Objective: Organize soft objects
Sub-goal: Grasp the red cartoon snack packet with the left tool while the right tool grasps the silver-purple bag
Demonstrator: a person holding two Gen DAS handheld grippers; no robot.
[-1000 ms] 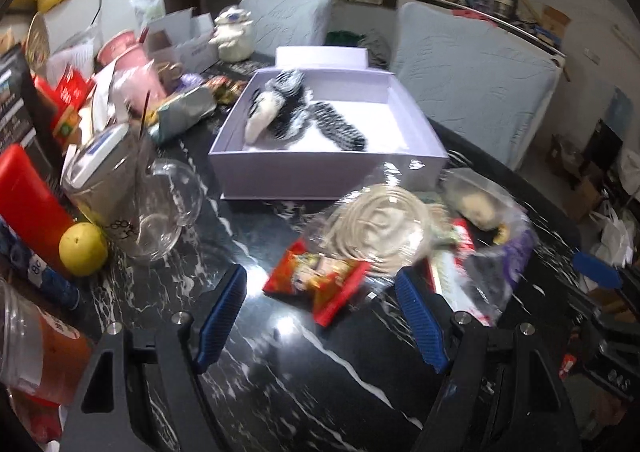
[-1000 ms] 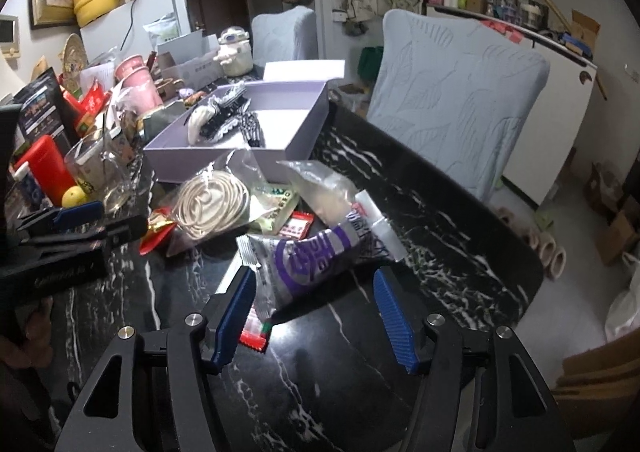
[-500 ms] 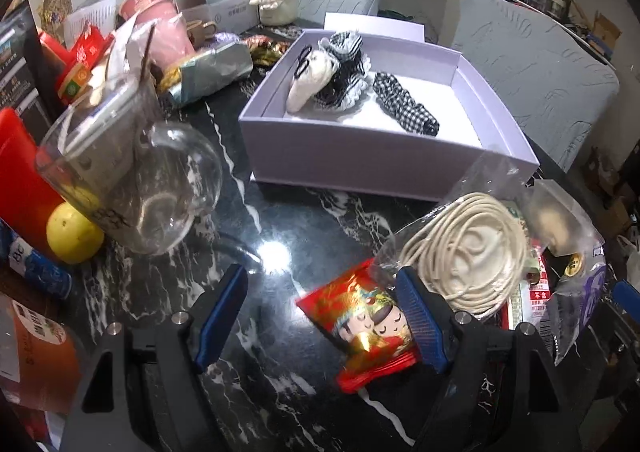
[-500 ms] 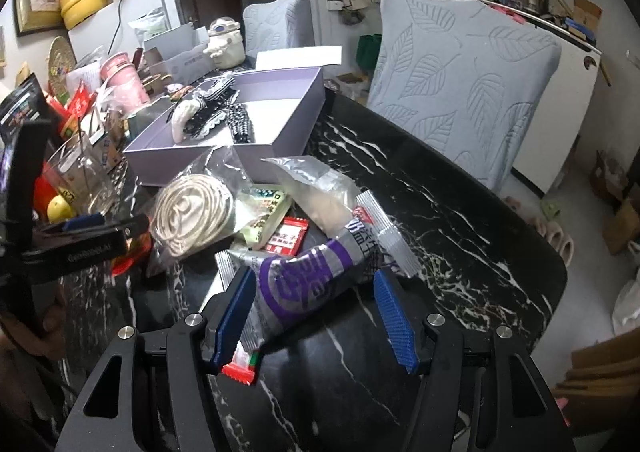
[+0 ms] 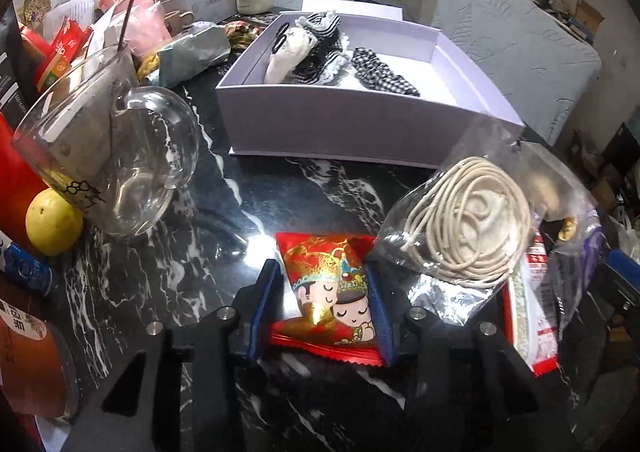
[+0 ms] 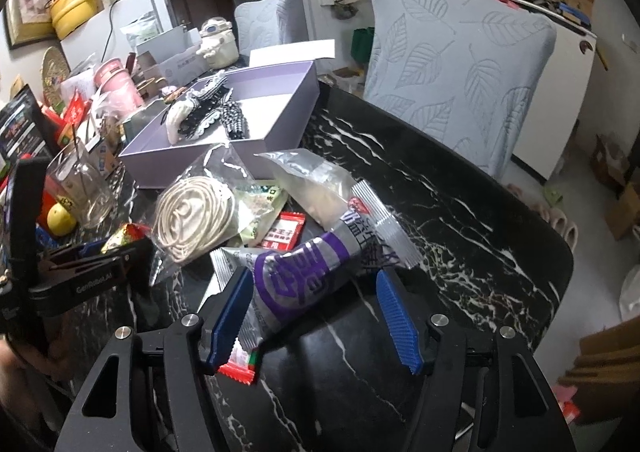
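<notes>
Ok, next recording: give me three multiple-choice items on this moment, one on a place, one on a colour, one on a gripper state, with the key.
1. Where does the coil of cream cord in its clear plastic bag lie?
A. inside the lilac cardboard box
B. on the black marble table, in front of the box
C. in the glass mug

2. What colour is the printing on the silver snack packet between the right gripper's fingers?
A. purple
B. green
C. orange

3. What state is the left gripper in?
A. wide open over bare table
B. shut on nothing
C. shut on the red cartoon-printed packet

Key: 1 B, the bag rests on the table short of the lilac box. 2 A, purple lettering on silver. 3 C, both blue pads press the packet's sides; the jaws have just been closing.
</notes>
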